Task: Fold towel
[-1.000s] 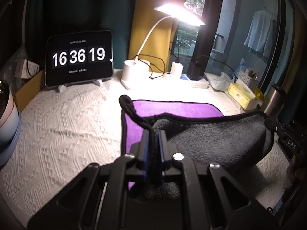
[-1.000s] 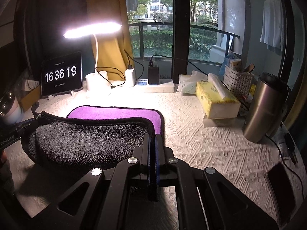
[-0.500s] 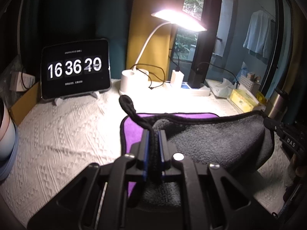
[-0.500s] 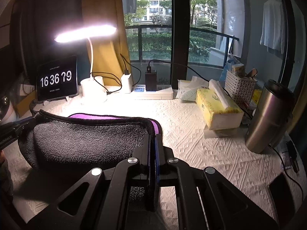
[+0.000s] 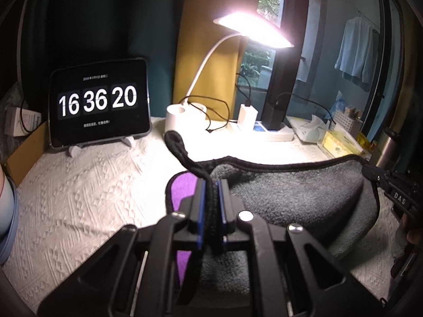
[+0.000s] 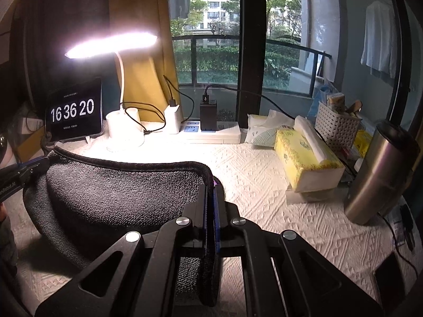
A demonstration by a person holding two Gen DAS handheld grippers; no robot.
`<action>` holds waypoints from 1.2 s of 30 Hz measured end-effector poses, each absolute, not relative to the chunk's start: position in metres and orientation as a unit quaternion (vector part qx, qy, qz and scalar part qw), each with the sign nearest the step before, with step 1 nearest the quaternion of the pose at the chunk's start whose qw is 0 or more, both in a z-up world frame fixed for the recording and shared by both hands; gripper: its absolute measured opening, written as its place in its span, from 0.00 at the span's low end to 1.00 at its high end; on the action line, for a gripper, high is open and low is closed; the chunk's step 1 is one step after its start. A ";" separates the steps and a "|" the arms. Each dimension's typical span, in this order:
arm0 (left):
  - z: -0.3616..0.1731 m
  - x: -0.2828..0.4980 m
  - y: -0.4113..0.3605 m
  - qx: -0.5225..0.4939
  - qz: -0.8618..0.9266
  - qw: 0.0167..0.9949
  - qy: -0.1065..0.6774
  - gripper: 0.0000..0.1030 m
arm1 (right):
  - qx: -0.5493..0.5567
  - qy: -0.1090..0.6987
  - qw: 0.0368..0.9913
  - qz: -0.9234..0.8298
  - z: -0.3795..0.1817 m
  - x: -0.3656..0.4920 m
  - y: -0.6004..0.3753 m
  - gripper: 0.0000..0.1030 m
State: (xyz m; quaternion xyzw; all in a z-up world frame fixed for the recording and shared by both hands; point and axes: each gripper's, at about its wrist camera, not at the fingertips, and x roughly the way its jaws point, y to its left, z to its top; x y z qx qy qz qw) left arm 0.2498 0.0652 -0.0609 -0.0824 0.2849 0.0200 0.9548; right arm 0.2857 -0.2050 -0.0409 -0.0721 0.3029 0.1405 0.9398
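Observation:
The towel [image 5: 296, 198] is grey on one face and purple on the other, with a black hem. My left gripper [image 5: 211, 185] is shut on its near left corner and my right gripper [image 6: 210, 187] is shut on its near right corner. Both hold that edge raised, so the grey face [image 6: 119, 192] hangs between them and arches over the purple face [image 5: 182, 185], of which only a sliver shows. The right gripper shows at the right edge of the left wrist view [image 5: 370, 171], and the left gripper at the left edge of the right wrist view [image 6: 39, 165].
White textured tablecloth [image 6: 264, 179]. Along the back stand a tablet clock [image 5: 99, 103], a lit desk lamp [image 6: 124, 124], chargers on a power strip [image 6: 211, 132], a tissue box [image 6: 306, 155], a basket [image 6: 337, 129] and a steel tumbler [image 6: 378, 177]. A phone [image 6: 388, 277] lies near right.
Both grippers have carried the raised towel edge toward the back of the table. The grey face now covers nearly all the purple face that showed a second ago.

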 end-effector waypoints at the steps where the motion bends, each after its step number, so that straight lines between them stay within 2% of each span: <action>1: -0.062 0.251 0.066 -0.083 0.020 0.955 0.285 0.09 | -0.074 0.302 0.940 0.141 -0.041 0.287 -0.204 0.04; 36: -0.085 0.319 0.084 -0.098 0.028 0.953 0.287 0.09 | -0.095 0.313 0.936 0.134 -0.065 0.362 -0.184 0.04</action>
